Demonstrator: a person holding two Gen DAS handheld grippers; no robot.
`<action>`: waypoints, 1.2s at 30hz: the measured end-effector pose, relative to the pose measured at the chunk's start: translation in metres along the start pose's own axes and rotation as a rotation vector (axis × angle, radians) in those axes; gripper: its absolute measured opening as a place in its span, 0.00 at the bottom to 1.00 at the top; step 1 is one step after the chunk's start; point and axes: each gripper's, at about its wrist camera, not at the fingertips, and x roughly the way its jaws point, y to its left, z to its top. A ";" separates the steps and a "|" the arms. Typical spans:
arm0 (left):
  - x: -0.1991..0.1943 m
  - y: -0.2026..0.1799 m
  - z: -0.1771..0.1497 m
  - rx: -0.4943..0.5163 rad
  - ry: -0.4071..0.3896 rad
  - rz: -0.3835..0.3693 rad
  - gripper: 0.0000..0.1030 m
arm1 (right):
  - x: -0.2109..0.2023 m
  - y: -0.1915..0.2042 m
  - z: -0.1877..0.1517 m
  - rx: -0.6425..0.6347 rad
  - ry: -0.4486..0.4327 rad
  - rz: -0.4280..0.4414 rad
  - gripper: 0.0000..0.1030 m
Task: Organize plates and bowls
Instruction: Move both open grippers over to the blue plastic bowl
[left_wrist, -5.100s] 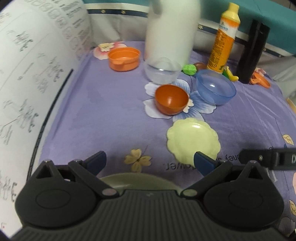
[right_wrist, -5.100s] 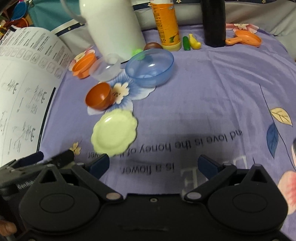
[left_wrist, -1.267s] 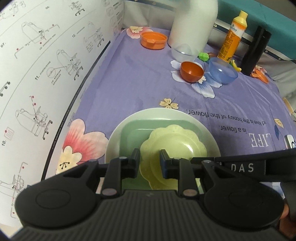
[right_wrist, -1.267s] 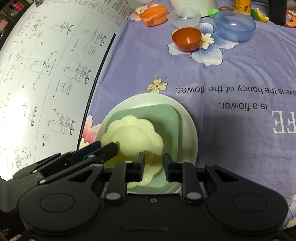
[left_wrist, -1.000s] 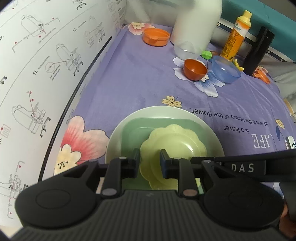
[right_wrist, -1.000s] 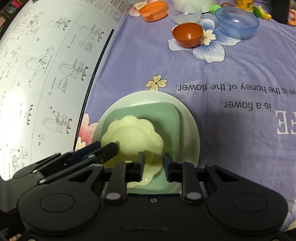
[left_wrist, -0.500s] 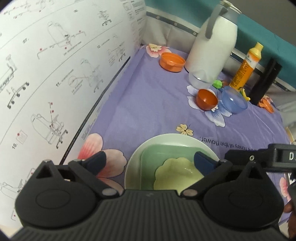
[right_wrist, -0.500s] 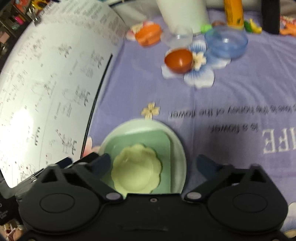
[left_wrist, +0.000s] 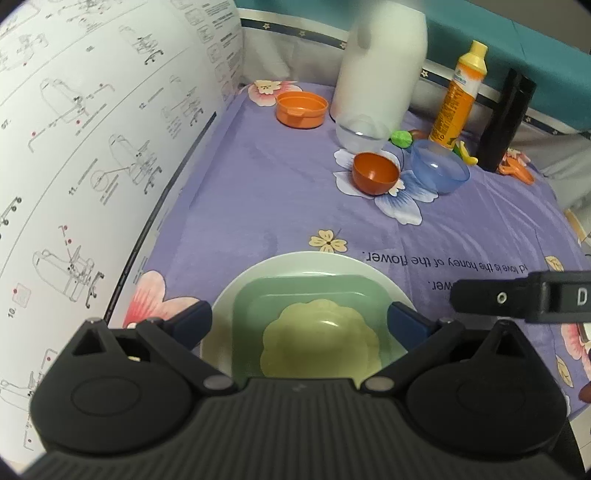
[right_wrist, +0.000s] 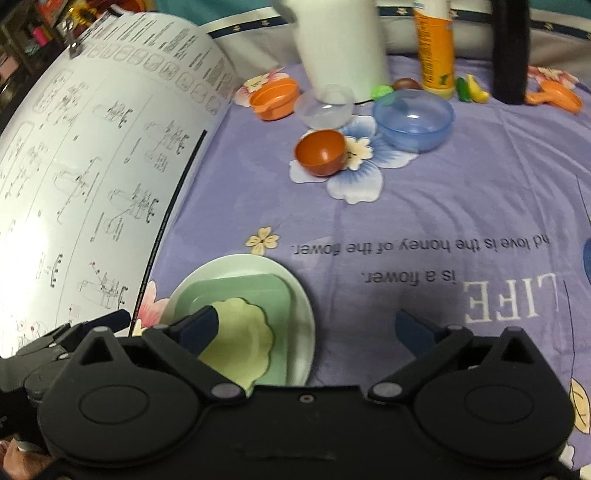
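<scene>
Right below our two grippers sits the stack of plates: a pale yellow scalloped plate (left_wrist: 320, 341) lies on a square green plate (left_wrist: 314, 295), which lies on a round white plate (left_wrist: 258, 273). That makes three plates, one of each kind, nested together on the purple cloth (left_wrist: 258, 192).

Our left gripper (left_wrist: 301, 319) hangs over the stack with its jaws spread as wide as they go and nothing between them; the yellow plate shows in the gap beneath, untouched. Our right gripper (right_wrist: 308, 328) is equally wide and empty, set a little to the right of the stack, so that only its left finger overlaps the yellow plate in its view.

We judge the plate step done and the bowls next. Ahead of both grippers, well apart from the stack, we count three loose bowls: an orange-brown bowl (left_wrist: 375, 178) nearest, a larger blue bowl (left_wrist: 439, 171) beside it on the right, and a small clear bowl (left_wrist: 360, 136) just behind, against a white jug (left_wrist: 380, 62). A fourth, an orange dish (left_wrist: 302, 109), stands farther off to the left.

The next move likely calls for reaching forward to one bowl and closing on its rim. These bowls look light and round-bottomed, so they may tip.
</scene>
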 end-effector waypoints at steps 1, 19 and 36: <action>0.000 -0.003 0.000 0.003 0.002 0.003 1.00 | -0.001 -0.004 0.000 0.009 -0.005 -0.001 1.00; 0.012 -0.050 0.014 0.086 0.025 0.024 1.00 | -0.010 -0.071 0.001 0.154 -0.030 -0.002 1.00; 0.070 -0.102 0.095 0.146 -0.043 0.011 1.00 | 0.004 -0.146 0.046 0.312 -0.066 -0.068 1.00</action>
